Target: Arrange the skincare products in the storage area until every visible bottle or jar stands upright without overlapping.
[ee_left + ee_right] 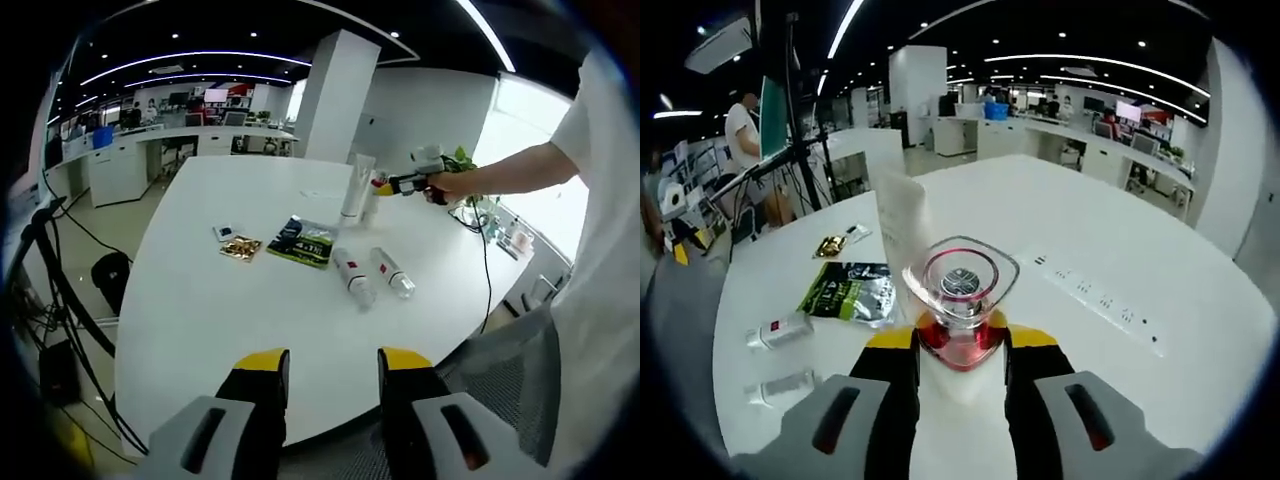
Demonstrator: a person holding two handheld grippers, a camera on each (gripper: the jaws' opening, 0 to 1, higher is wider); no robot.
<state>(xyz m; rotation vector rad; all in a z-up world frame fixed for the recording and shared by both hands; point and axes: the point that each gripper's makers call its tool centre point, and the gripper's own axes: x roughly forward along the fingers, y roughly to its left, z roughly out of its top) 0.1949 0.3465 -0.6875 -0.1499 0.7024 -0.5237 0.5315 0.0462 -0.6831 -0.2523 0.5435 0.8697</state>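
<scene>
Two clear bottles with red labels [355, 275] [392, 272] lie on their sides on the white table [200, 320], a little apart from each other. A tall white tube [357, 187] stands upright further back. My right gripper [380, 185], held by a person's hand, is just right of that tube. In the right gripper view it [960, 340] is shut on a clear-capped bottle with a red body [960, 290], with the white tube [902, 228] right behind it and the lying bottles [785, 330] [780, 388] at left. My left gripper [333, 375] hangs open over the near table edge, holding nothing.
A dark green packet [302, 241], a gold packet [240, 247] and a small white item [226, 232] lie left of the bottles. A white power strip [1095, 300] runs across the table to the right of the held bottle. Tripod legs and cables [60, 300] stand beside the table.
</scene>
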